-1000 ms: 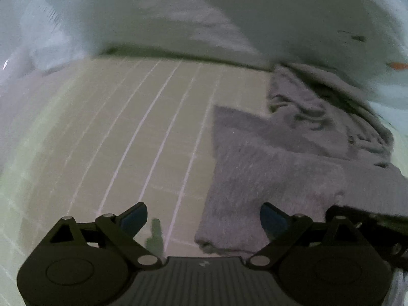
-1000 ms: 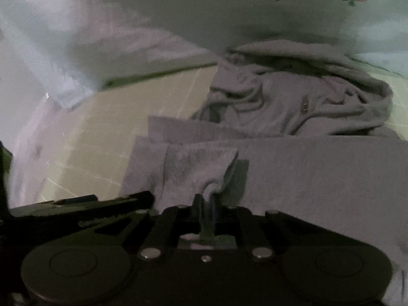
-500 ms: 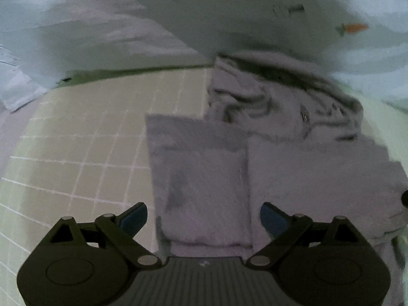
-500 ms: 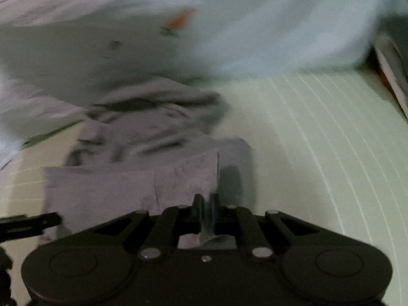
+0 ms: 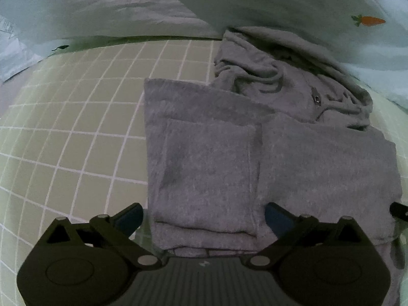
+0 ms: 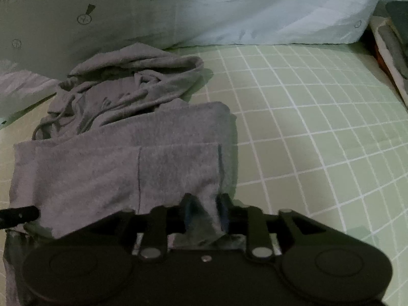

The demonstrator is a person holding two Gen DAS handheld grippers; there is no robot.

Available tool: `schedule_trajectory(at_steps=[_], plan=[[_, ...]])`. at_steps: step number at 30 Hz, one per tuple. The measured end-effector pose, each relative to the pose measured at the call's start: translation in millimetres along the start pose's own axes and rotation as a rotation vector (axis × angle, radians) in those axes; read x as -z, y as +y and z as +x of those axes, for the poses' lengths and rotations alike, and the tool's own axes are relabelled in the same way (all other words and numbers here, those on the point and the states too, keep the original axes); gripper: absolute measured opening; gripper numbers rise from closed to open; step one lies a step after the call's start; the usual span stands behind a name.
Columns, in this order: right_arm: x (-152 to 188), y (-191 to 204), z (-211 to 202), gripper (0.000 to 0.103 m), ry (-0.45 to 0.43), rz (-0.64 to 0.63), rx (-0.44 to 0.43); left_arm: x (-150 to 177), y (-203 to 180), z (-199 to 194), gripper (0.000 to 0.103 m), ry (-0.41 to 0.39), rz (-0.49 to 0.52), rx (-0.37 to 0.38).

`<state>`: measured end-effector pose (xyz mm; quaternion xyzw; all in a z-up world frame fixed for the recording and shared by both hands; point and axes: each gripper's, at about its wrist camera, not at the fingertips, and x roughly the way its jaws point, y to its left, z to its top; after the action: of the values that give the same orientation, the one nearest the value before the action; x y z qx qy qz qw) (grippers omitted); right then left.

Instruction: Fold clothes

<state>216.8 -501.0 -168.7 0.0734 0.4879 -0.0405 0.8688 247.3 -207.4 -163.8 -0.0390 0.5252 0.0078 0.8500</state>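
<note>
A grey zip hoodie [image 5: 318,168] lies on the green checked sheet [image 5: 76,132], its hood [image 5: 267,71] bunched at the back. One sleeve [image 5: 209,168] is folded flat over the body. My left gripper [image 5: 202,216] hangs over that sleeve's near edge, jaws wide and still opening, touching no cloth. In the right wrist view the hoodie [image 6: 102,173] fills the left half. My right gripper [image 6: 205,204] is at its near right corner with jaws opening. A peak of grey cloth stands loosely between the fingers.
A pale quilt with carrot prints [image 5: 255,7] [image 6: 242,12] is heaped along the back behind the hood. Bare checked sheet [image 6: 318,127] stretches right of the hoodie. Dark flat things [image 6: 392,40] lie at the far right edge.
My right gripper carried a pinched fold of cloth rightward, set it down on the hoodie, and its jaws have parted. The left gripper drifted over the folded sleeve.
</note>
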Motion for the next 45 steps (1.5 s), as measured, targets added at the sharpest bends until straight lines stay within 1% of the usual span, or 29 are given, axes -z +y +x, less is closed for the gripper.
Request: schedule_trajectory(at_steps=[1,2,3,4,6,8,11,16,19,22,24,25,26,28,29,30,32,34,37,39,40,43,45], plan=[[-1.8,-0.7,0.6,0.044,0.001,0.006,0.007,-1.7,0.0,-2.4,0.101,-0.005,0.003,-0.004],[-3.5,-1.4,1.2,0.056,0.003,0.011,0.015,-4.5,0.4,-6.1,0.101,-0.018,0.005,-0.009],[-5.6,-2.6,0.9,0.063,-0.001,0.018,0.020,-7.6,0.8,-10.2,0.101,-0.034,0.006,-0.012],[-8.2,-4.8,-1.1,0.065,-0.016,0.025,0.022,-12.0,2.6,-14.4,0.101,-0.052,0.001,-0.007],[-13.9,-9.2,-5.0,0.076,-0.047,0.040,0.025,-23.5,7.6,-22.0,0.101,-0.092,-0.018,0.013],[-22.6,-12.4,-7.5,0.078,-0.084,0.048,0.025,-38.0,13.5,-28.1,0.101,-0.136,-0.050,0.035],[-43.8,-14.9,-2.5,0.078,-0.129,0.036,0.031,-69.6,18.0,-25.9,0.101,-0.184,-0.084,0.057],[-85.8,-15.9,19.9,0.078,-0.183,-0.005,0.063,-123.9,14.1,0.2,0.099,-0.231,-0.084,0.027],[-112.3,-13.4,39.7,0.077,-0.203,-0.025,0.052,-151.0,9.1,18.8,0.098,-0.241,-0.071,0.049],[-132.2,-6.1,61.9,0.071,-0.206,-0.077,0.038,-171.2,0.7,41.9,0.091,-0.223,-0.041,0.075],[-142.4,0.5,80.2,0.061,-0.189,-0.126,0.038,-183.3,-5.7,58.7,0.080,-0.202,-0.016,0.089],[-146.9,3.9,89.5,0.058,-0.179,-0.150,0.038,-187.6,-8.9,66.0,0.078,-0.190,-0.005,0.093],[-150.2,6.9,97.8,0.052,-0.168,-0.171,0.034,-189.7,-12.1,71.9,0.074,-0.179,0.006,0.095],[-154.3,11.9,110.3,0.040,-0.146,-0.209,0.023,-192.4,-18.2,82.8,0.055,-0.160,0.028,0.096],[-154.7,14.1,113.8,0.022,-0.141,-0.232,0.016,-193.2,-20.8,86.1,0.028,-0.153,0.034,0.097],[-153.9,15.7,113.7,0.007,-0.151,-0.248,0.014,-192.7,-22.2,85.8,0.010,-0.154,0.032,0.096],[-151.1,16.2,103.7,0.007,-0.195,-0.262,0.012,-189.7,-23.5,79.5,0.009,-0.173,0.019,0.089],[-147.3,15.3,87.7,0.007,-0.251,-0.268,0.011,-183.7,-23.4,60.6,0.009,-0.212,0.006,0.081],[-138.5,14.8,49.4,0.006,-0.344,-0.297,0.024,-167.6,-22.2,15.5,0.009,-0.315,0.005,0.081],[-129.8,12.9,22.2,0.006,-0.393,-0.298,0.024,-152.1,-20.0,-17.2,0.009,-0.390,0.024,0.060],[-124.8,11.9,8.7,0.006,-0.415,-0.295,0.022,-143.0,-17.5,-30.2,0.009,-0.412,0.024,0.057],[-103.3,7.6,-30.2,0.006,-0.460,-0.258,0.005,-114.5,-9.5,-66.2,0.009,-0.464,0.016,0.052],[-85.3,5.2,-51.9,0.006,-0.476,-0.231,-0.003,-93.0,-4.5,-78.5,0.009,-0.464,0.016,0.044]])
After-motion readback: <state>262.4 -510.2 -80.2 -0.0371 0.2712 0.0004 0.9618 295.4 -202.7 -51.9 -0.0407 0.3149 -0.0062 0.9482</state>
